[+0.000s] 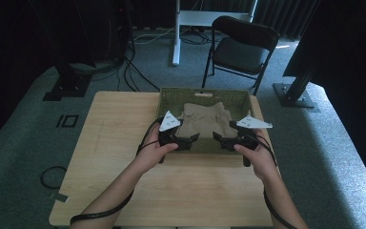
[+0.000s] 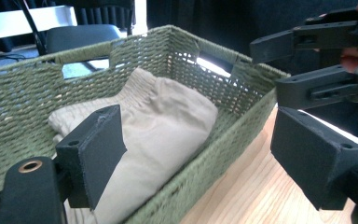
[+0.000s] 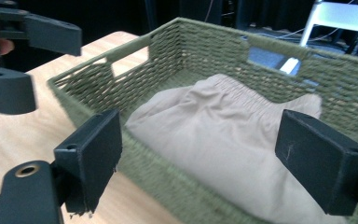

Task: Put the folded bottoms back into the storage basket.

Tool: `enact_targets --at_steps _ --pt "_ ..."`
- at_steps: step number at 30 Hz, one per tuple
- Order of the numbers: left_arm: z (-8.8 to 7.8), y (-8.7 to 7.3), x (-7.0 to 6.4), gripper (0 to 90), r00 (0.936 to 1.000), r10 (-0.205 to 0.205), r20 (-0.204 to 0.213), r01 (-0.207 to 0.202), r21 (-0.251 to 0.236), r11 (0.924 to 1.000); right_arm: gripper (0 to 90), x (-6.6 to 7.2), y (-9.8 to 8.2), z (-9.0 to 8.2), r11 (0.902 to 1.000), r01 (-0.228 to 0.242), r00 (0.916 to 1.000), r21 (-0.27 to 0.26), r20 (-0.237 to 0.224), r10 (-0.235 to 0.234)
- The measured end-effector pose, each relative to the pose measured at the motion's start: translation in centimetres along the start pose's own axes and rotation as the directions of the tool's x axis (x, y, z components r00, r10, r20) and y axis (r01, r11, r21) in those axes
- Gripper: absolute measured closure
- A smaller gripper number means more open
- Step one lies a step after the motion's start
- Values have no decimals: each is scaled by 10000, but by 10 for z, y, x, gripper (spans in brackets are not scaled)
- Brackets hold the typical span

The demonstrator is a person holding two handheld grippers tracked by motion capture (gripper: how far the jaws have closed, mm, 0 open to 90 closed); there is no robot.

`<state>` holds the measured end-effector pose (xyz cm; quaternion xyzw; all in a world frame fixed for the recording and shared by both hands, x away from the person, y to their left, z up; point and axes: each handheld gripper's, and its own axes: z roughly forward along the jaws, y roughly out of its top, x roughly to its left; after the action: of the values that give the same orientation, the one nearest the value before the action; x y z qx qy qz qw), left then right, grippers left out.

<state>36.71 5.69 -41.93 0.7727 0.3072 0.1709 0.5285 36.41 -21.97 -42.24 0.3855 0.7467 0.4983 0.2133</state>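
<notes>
Both grippers (image 1: 199, 136) (image 1: 215, 135) wide open, empty, over basket (image 1: 167, 98)

A black folding chair (image 1: 240, 47) is standing on grey carpet (image 1: 24, 124) beyond the wooden table (image 1: 119, 143). Black cables (image 1: 128, 71) are trailing across the floor beside a white stand (image 1: 177, 33), and dark curtains (image 1: 286, 14) are hanging behind, with daylight falling on the carpet.
</notes>
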Motion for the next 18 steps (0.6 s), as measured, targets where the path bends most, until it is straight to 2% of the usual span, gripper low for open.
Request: enact_targets --at_steps 5,8,10,13,16,18 --pt "-5 -12 -4 182 10000 -9 59 9 55 10000 143 7 -13 -7 10000 2 9999 -24 -126 -3" --pt "-9 -19 -10 182 10000 -26 55 25 200 9998 144 9 -20 -10 9999 -63 10000 -104 -35 63" --pt "-12 -24 -15 182 9999 120 42 -121 252 9996 144 10 -25 -12 10000 -51 10000 -47 -9 51" --pt "-16 -29 -21 182 9996 37 266 -44 260 9997 144 11 -31 -15 10000 14 9999 -19 103 -14" --pt "-19 -34 -25 182 9993 213 318 -223 328 9992 144 12 -38 -16 10000 -27 10000 58 65 27" --pt "-21 -40 -27 182 9991 164 387 -178 348 9992 144 12 -44 -17 9999 -49 10000 125 54 49"
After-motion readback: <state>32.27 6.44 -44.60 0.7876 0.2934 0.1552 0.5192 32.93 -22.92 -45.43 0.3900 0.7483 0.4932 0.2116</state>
